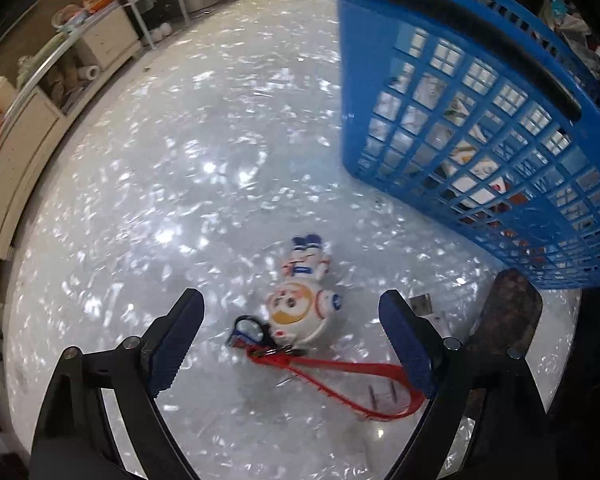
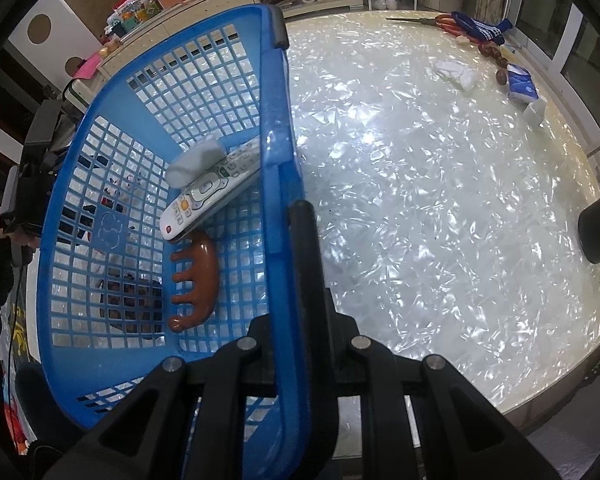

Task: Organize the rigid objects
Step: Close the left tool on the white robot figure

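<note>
1. Blue basket (image 2: 152,184) is our landmark. Our right gripper (image 2: 296,216) is clamped on its near rim, jaws pinched shut on the plastic wall, so the basket stays put and its mouth stays open for drops.
2. Inside the basket: a white remote (image 2: 208,192), a white block (image 2: 196,162) lying on the remote's far end, and a brown massage comb (image 2: 198,284) just beside the remote. We read those as already sorted.
3. Outside the basket wall, on the pearly table (image 1: 180,160), lies a small astronaut figure (image 1: 300,308) with a red strap (image 1: 352,380) trailing from it, near the basket's corner.
4. Our left gripper (image 1: 292,340) hangs over the figure, jaws wide, nothing pressed between the pads; we judge it's next to go in.
5. Risk: strap could snag on the grid.
</note>
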`<state>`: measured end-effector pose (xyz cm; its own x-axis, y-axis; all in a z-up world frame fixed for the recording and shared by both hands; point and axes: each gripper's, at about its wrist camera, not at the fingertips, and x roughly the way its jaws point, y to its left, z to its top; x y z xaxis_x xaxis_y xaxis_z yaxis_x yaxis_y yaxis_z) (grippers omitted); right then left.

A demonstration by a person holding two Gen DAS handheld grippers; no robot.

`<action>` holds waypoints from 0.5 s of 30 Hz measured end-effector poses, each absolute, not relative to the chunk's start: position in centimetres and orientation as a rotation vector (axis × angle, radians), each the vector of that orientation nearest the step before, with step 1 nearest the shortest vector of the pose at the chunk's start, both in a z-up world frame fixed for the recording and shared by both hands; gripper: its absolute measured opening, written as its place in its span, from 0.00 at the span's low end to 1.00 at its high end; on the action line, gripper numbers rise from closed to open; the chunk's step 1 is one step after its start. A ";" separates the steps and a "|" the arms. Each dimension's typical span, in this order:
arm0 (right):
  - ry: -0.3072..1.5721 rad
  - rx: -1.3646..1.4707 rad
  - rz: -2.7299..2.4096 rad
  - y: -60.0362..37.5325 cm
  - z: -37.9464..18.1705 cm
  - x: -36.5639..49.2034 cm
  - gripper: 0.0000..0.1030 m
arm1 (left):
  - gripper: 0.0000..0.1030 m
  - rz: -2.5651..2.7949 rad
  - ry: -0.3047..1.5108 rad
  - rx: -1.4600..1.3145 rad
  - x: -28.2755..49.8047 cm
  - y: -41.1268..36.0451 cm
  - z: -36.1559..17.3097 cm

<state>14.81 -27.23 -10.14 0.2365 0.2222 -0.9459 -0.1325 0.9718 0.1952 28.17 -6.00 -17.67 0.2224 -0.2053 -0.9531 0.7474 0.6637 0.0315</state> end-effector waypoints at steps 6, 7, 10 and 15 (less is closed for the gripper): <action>1.310 0.079 0.238 -27.3 -10.2 14.8 0.13 | 0.44 -0.722 1.215 0.534 28.3 -6.3 -18.7; 1.310 0.080 0.237 -27.3 -10.2 14.8 0.13 | 0.41 -0.718 1.217 0.526 28.5 -6.1 -18.7; 1.308 0.080 0.235 -27.3 -10.2 14.8 0.13 | 0.41 -0.713 1.219 0.495 28.5 -5.8 -18.7; 1.307 0.087 0.235 -27.3 -10.1 14.7 0.13 | 0.40 -0.673 1.212 0.392 28.4 -4.2 -18.4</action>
<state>14.70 -27.29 -10.14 0.2415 0.2200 -0.9451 -0.1224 0.9731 0.1953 28.41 -4.25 -18.45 0.1941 -0.2640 -0.9448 0.6628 0.7453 -0.0721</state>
